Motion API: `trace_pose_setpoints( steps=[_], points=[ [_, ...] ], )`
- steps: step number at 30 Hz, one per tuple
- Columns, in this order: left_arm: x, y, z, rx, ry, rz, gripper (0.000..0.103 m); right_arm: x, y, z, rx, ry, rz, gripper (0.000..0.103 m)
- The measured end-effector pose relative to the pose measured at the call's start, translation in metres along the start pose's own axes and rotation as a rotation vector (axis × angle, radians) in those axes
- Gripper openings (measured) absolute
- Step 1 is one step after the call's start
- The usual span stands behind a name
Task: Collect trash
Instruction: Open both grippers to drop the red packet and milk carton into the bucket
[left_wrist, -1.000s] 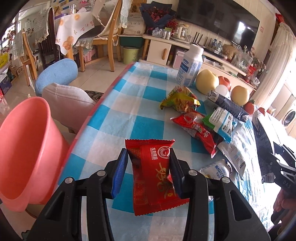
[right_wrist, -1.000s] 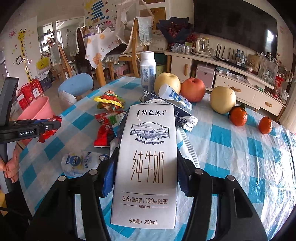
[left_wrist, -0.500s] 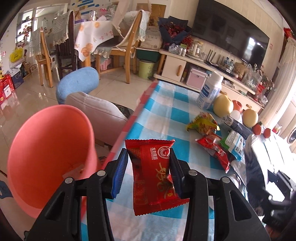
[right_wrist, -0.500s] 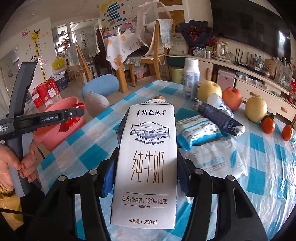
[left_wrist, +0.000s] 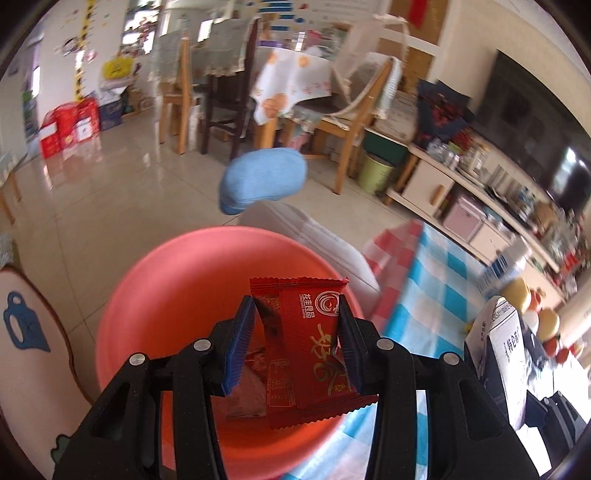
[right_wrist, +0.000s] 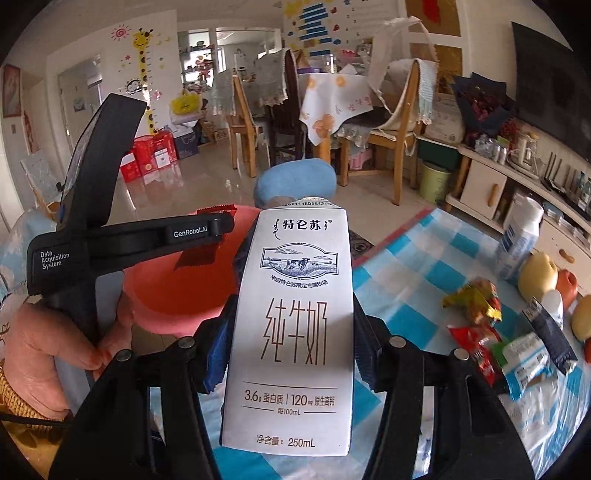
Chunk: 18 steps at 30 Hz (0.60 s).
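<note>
Bright living room with glossy tiled floor (left_wrist: 110, 192).
Far wooden chairs (right_wrist: 391, 136), a draped dining table (right_wrist: 332, 99); right, a cream cabinet (right_wrist: 480, 184).

Home living-dining room, wooden chairs (right_wrist: 391, 162), television (left_wrist: 554, 155), checked tablecloth (right_wrist: 424, 258)

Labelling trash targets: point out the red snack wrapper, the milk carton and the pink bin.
red snack wrapper (left_wrist: 314, 343), left wrist view, printed front.
milk carton (right_wrist: 295, 325), right wrist view, front face.
pink bin (left_wrist: 177, 295), left wrist view, inner wall.
</note>
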<state>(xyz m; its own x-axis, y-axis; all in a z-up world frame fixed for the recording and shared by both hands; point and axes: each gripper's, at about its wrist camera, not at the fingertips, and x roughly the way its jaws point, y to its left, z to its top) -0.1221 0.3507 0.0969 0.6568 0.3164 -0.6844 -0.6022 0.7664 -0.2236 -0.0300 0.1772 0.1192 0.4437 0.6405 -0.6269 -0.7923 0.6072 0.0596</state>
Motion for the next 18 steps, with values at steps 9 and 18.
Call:
trace_pose_setpoints(
  steps=[9,18],
  points=[
    [0.004,0.060,0.015,-0.148,0.003,0.060,0.046,0.057,0.037,0.032,-0.094,0.033,0.033,0.058],
    [0.014,0.081,0.015,-0.208,0.018,0.106,0.078,0.074,0.040,0.028,-0.052,0.024,0.042,0.086]
  ],
)
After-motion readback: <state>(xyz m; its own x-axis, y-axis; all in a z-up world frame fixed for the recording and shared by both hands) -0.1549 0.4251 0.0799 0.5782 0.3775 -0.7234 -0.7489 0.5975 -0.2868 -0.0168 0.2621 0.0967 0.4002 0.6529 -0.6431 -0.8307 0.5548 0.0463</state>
